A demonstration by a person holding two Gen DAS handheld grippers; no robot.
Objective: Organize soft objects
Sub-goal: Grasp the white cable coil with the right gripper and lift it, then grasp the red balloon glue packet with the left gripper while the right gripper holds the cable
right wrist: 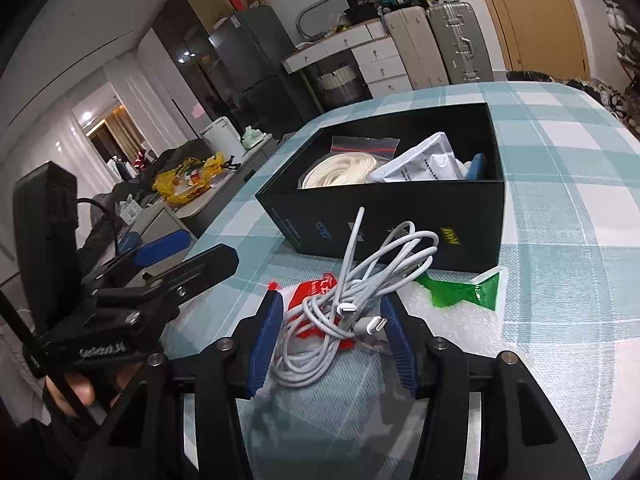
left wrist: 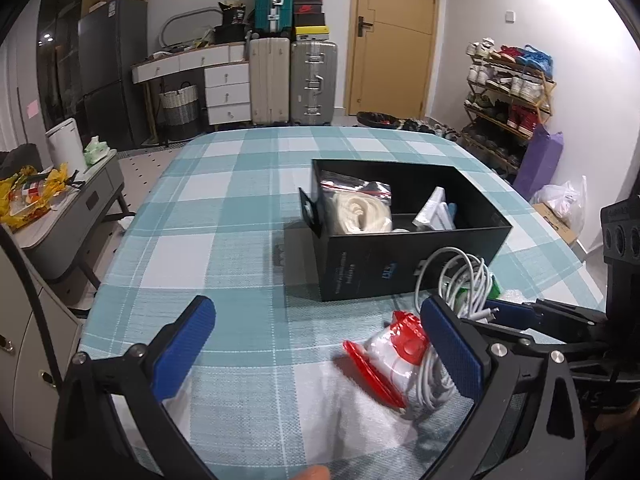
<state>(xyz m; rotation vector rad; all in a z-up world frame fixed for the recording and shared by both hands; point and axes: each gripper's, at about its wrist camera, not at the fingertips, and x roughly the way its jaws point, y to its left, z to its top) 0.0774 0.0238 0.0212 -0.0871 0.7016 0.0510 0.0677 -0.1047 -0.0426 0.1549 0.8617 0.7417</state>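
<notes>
One bundle of white charging cable (right wrist: 352,300) sits between the blue pads of the right gripper (right wrist: 332,334), loops spilling over both sides and two USB-C plugs poking out near the right pad. The pads press on the tangle, so the right gripper is closed on the cable, which looks raised a little above the teal checked tablecloth (right wrist: 560,208). Under it lies a clear bag with red print (right wrist: 316,292); whether the pads also pinch that bag cannot be told. In the left wrist view the same cable (left wrist: 460,280) and bag (left wrist: 394,352) sit at about 4 o'clock, partly behind the right-hand pad of the left gripper (left wrist: 320,352), whose fingers are spread wide with only cloth between them. At 12 o'clock from the cable stands a black cardboard box (right wrist: 400,216), open-topped, holding a coil of cream cord (right wrist: 340,170), a red-striped zip bag (right wrist: 364,144) and a white pouch (right wrist: 424,162). At 3 o'clock from the cable, a green plastic piece (right wrist: 460,290) rests on bubble wrap (right wrist: 452,324) on the tablecloth.
</notes>
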